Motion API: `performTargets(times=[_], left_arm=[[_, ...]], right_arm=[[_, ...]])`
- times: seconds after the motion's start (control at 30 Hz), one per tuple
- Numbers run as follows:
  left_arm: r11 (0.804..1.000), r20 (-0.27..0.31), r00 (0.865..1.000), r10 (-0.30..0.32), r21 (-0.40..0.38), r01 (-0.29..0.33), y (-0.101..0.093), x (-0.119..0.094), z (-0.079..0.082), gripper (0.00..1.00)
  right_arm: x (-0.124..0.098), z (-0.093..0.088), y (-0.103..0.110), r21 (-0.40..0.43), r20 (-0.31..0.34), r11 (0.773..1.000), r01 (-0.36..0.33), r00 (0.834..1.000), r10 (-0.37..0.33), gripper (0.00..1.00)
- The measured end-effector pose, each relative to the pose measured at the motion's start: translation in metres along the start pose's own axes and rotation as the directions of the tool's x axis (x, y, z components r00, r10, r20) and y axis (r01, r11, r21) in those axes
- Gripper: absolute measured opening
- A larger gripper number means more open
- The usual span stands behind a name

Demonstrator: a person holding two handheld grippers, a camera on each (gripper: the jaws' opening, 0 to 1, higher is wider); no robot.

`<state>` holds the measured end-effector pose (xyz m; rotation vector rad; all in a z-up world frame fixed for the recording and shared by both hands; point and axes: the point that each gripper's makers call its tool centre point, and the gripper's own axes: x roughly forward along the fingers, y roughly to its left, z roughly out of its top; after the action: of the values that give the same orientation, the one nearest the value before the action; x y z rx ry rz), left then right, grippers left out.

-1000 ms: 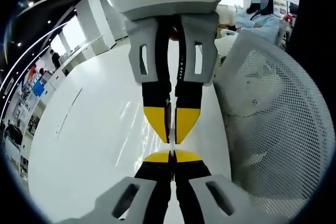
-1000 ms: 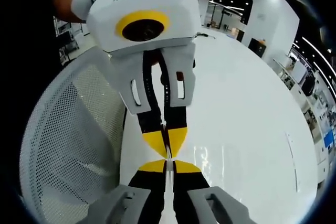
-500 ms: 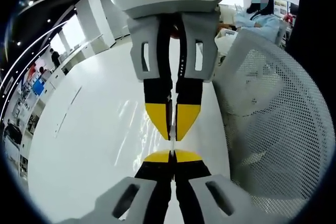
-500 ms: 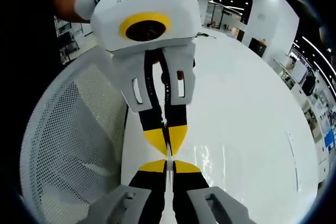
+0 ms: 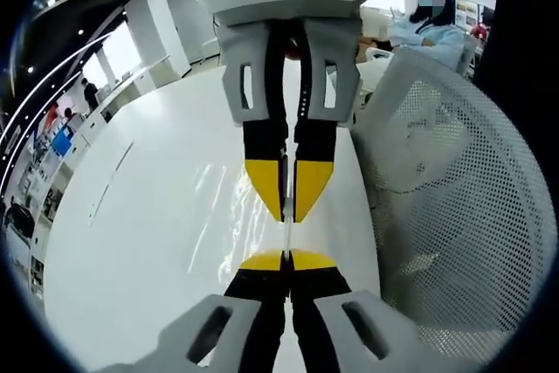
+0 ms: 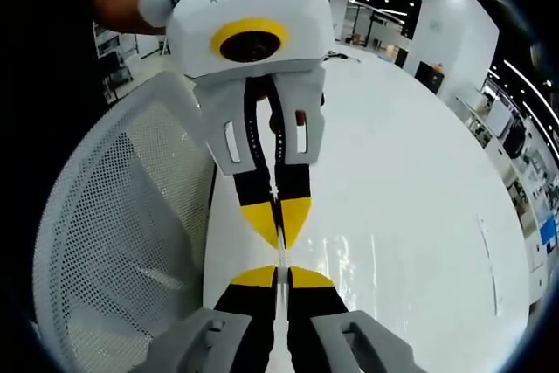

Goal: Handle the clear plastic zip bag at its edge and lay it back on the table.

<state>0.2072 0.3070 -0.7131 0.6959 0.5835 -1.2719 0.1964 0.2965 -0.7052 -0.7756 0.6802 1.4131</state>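
The clear plastic zip bag (image 5: 229,209) shows as a glossy, wrinkled sheet over the white table (image 5: 140,242). Its thin edge runs upright between the two grippers, which face each other tip to tip. In the left gripper view, my left gripper (image 5: 286,256) is shut on that edge at the bottom. My right gripper (image 5: 287,216) reaches down from above, also shut on the edge. In the right gripper view, my right gripper (image 6: 279,271) pinches the edge at the bottom, with the left gripper (image 6: 279,235) shut on it just above. The bag's sheen (image 6: 349,255) lies to the right.
A white mesh chair back (image 5: 454,216) stands close beside the table edge, also seen in the right gripper view as the chair back (image 6: 113,242). A person (image 5: 432,28) sits at the far end. A hand (image 6: 122,2) holds the left gripper. Shelves and pillars stand far behind.
The two grippers have drawn slightly apart along the bag's edge; more of the thin edge shows between their yellow tips. Both stay shut.
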Motion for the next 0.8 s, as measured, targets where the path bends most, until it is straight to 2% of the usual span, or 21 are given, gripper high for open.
performTargets(times=[0.8], left_arm=[[1.0, -0.007, 1.0, -0.008, -0.012, 0.008, -0.001, 0.001, -0.006, 0.0]], right_arm=[[-0.005, -0.01, 0.003, -0.001, -0.02, 1.0, 0.004, 1.0, -0.004, 0.0]])
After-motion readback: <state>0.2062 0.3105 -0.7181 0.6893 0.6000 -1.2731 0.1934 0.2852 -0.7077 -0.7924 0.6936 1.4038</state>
